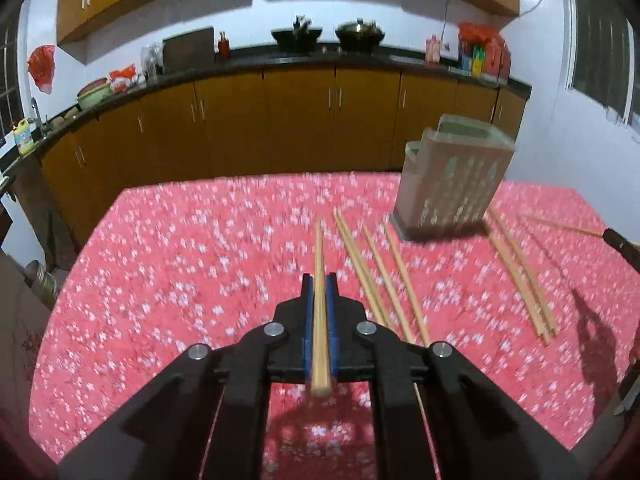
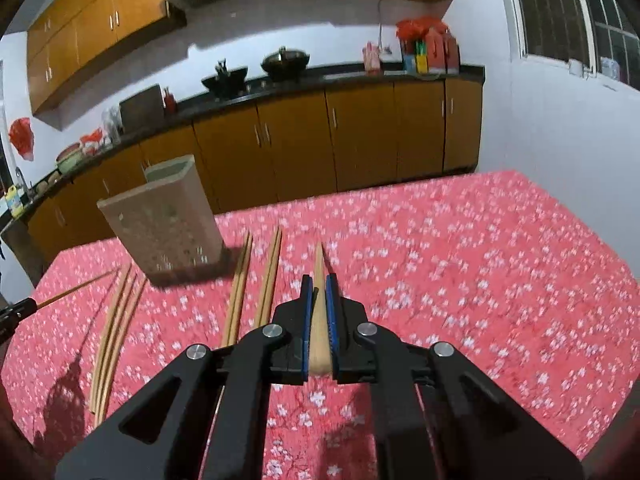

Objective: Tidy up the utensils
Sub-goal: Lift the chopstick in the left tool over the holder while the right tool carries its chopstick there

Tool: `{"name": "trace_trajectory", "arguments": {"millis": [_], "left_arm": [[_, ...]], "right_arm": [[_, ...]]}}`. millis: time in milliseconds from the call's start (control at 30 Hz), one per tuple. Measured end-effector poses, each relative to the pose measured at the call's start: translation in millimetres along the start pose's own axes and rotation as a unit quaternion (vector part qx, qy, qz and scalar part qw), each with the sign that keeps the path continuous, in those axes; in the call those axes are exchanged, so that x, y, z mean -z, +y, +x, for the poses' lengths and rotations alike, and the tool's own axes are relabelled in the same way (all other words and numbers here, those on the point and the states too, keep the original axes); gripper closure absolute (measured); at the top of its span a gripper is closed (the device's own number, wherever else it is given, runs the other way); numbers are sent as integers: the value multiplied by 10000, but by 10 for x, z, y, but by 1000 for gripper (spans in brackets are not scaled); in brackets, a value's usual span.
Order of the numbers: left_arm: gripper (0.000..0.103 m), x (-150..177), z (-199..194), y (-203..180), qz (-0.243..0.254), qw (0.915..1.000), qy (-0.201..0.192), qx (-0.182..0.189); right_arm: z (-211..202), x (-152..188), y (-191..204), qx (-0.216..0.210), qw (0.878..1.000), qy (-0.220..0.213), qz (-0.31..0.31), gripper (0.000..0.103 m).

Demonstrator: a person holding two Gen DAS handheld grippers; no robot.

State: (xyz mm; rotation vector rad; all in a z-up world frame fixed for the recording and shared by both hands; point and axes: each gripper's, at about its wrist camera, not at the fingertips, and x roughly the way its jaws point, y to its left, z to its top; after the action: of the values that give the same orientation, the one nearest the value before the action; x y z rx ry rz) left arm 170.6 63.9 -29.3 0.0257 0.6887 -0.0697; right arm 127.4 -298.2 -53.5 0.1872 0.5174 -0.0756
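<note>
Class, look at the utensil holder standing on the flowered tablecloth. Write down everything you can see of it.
The utensil holder is a tall grey-beige box, plastic by its look, with rounded corners, an open top and rows of small slots in its front wall. A lower section adjoins one side. It stands upright on the red flowered tablecloth. No utensil shows above its rim. Chopsticks lie on the cloth on both sides; neither claw touches it.
</note>
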Motion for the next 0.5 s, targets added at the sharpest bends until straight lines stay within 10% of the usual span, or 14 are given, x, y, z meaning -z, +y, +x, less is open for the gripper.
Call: {"name": "trace_trajectory", "arguments": {"millis": [500], "left_arm": [[95,-514,-395,76,-223,9955,-923,-56]], "right_arm": [[-215,-374,-2,-63,9982,-601,-1,96]]}}
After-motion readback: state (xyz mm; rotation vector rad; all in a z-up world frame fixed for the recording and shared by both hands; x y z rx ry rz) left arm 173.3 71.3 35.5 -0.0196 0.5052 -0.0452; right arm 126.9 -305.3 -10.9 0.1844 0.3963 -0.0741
